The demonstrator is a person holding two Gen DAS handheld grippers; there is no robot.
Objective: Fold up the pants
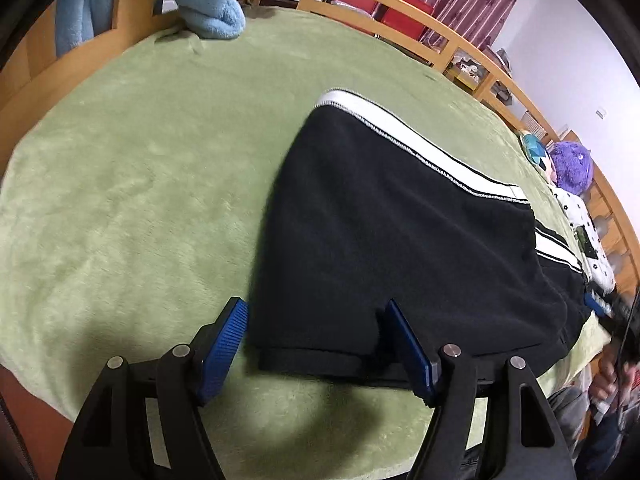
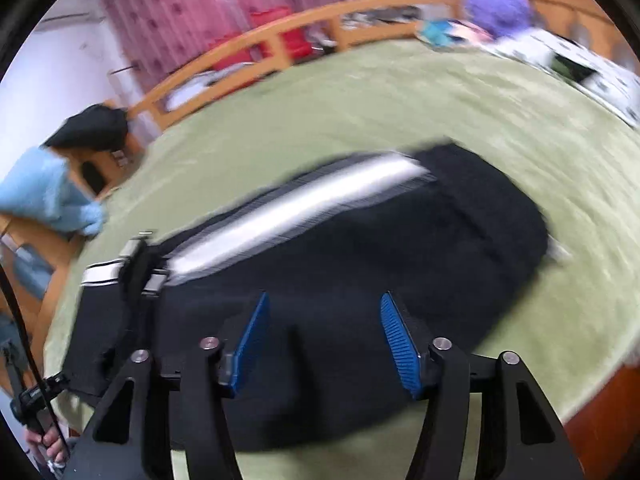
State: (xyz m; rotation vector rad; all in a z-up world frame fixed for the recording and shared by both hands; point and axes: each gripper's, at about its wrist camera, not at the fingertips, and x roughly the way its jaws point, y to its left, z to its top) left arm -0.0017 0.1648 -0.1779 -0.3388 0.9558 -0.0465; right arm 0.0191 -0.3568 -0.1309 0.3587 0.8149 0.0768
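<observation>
Hovering claws (image 1: 316, 312) (image 2: 324, 304) agape over pants (image 1: 400, 232)

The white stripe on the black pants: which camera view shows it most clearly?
The left wrist view. There the white stripe is sharp, its dotted edge visible along the black pants. The right wrist view shows the stripe only as a blurred band.
</observation>
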